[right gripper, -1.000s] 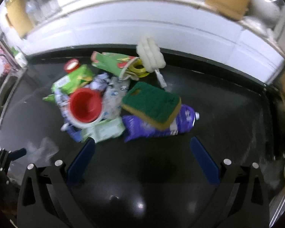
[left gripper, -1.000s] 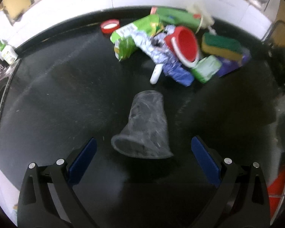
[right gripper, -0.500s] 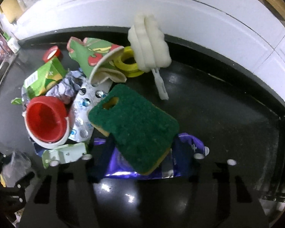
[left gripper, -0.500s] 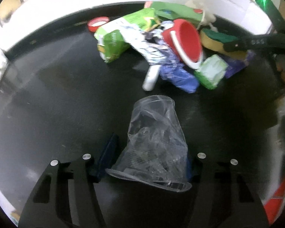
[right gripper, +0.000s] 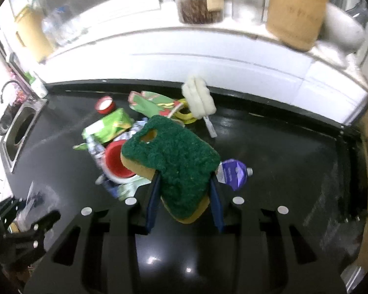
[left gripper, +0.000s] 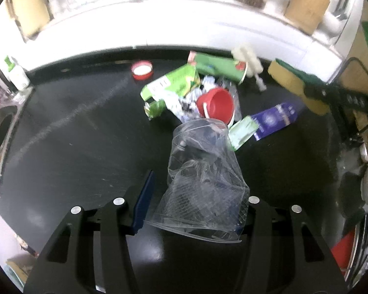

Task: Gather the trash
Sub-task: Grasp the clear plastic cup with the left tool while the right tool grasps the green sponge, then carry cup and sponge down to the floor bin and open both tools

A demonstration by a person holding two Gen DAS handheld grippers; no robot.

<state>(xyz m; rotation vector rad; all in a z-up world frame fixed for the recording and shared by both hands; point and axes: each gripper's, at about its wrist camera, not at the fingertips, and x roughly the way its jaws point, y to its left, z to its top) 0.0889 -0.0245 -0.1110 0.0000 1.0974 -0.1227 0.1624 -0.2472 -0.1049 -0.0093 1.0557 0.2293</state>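
- A crushed clear cup (left gripper: 203, 178) is clamped in the left gripper (left gripper: 193, 210); the jaws have just been closing, and the cup's flattened walls are squeezed between the blue pads.
- The cup is held rim toward the camera, its base pointing away toward the trash pile, and it appears lifted clear of the black counter (left gripper: 73, 147).
- A green-and-yellow sponge (right gripper: 171, 161) is pinched in the right gripper (right gripper: 184, 201); these jaws too have just been closing, with the sponge's near end pressed between the pads.
- The sponge is seen raised above the pile, green scrub side up, with a hole near its far edge.
- From the left view, the sponge is seen held at the upper right, in the dark fingers of the right gripper.
- Left on the counter, the pile is made up of a red cup (left gripper: 217, 106), a green packet (left gripper: 171, 87), a green paper cup (left gripper: 218, 67) on its side, crumpled foil (left gripper: 184, 103), a purple pouch (left gripper: 273, 121) and a pale green wrapper (left gripper: 241, 131).
- A red lid (left gripper: 141, 69) lies apart, left of the pile.
- A white brush (right gripper: 200, 100) is laid behind the pile, near the wall, with a yellow ring (right gripper: 186, 116) just beside it.
- A sink (right gripper: 19, 132) is set into the counter at far left.
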